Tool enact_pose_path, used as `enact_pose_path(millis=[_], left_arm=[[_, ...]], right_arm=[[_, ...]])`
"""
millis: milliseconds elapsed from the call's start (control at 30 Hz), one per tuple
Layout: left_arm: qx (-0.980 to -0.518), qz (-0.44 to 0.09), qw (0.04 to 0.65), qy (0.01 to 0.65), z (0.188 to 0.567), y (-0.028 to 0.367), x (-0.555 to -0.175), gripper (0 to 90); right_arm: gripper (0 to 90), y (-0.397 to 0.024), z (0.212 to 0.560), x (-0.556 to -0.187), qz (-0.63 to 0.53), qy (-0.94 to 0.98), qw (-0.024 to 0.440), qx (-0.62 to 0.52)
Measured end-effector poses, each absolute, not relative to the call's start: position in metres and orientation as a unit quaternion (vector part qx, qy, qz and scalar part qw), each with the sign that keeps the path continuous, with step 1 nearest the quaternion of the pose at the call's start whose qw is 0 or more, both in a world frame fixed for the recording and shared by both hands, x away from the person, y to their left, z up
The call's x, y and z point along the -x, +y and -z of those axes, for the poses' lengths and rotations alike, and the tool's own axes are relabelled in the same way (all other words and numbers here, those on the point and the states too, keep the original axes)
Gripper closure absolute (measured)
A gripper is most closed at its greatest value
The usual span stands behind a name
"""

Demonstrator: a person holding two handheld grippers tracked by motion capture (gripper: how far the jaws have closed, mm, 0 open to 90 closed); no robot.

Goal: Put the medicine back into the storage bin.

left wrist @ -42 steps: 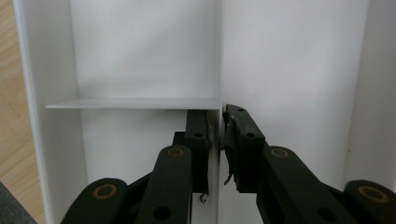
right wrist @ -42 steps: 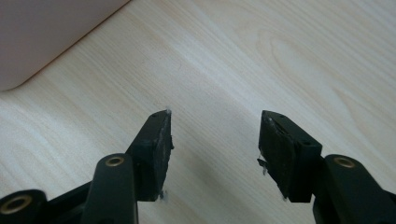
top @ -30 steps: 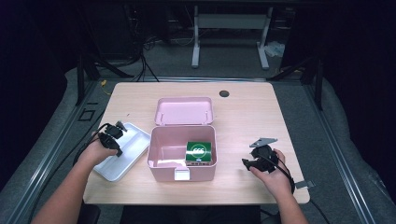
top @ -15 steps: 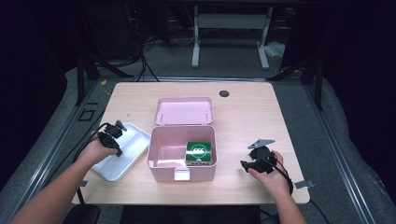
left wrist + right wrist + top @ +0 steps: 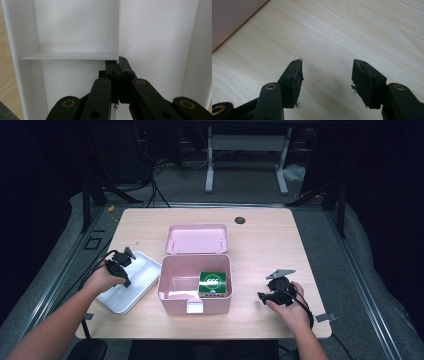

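Left tongs (image 5: 119, 65) are closed on a divider of the white tray (image 5: 141, 261) at the bench's (image 5: 260, 245) left edge. Right tongs (image 5: 327, 72) gape empty near its right edge, beside the pink box (image 5: 172, 292).

Counted on table (image 5: 260, 235): one pink box (image 5: 172, 292), one pink lid (image 5: 196, 239), one green packet (image 5: 213, 281) (possibly carton), one white tray (image 5: 142, 265), two grippers: left (image 5: 121, 265), right (image 5: 266, 295).
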State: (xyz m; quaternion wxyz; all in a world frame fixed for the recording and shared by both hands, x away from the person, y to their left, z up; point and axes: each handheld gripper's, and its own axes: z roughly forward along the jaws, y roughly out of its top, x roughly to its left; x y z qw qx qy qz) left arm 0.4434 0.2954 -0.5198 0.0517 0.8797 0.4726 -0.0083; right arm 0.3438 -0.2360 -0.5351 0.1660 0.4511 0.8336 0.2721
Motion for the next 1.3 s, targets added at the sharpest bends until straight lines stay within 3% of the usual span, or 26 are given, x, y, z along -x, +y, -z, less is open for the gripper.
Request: enact_pose_path(millis=[933, 1300], left_arm=[[-0.881, -0.015, 0.066, 0.468, 0.448, 0.319, -0.431, 89.4], [-0.918, -0.030, 0.072, 0.388, 0.407, 0.313, -0.418, 89.4]], right_arm=[[40.9, -0.236, 0.535, -0.344, -0.272, 0.834, 0.169, -0.450], [40.5, -0.235, 0.536, -0.344, -0.270, 0.835, 0.168, -0.450]])
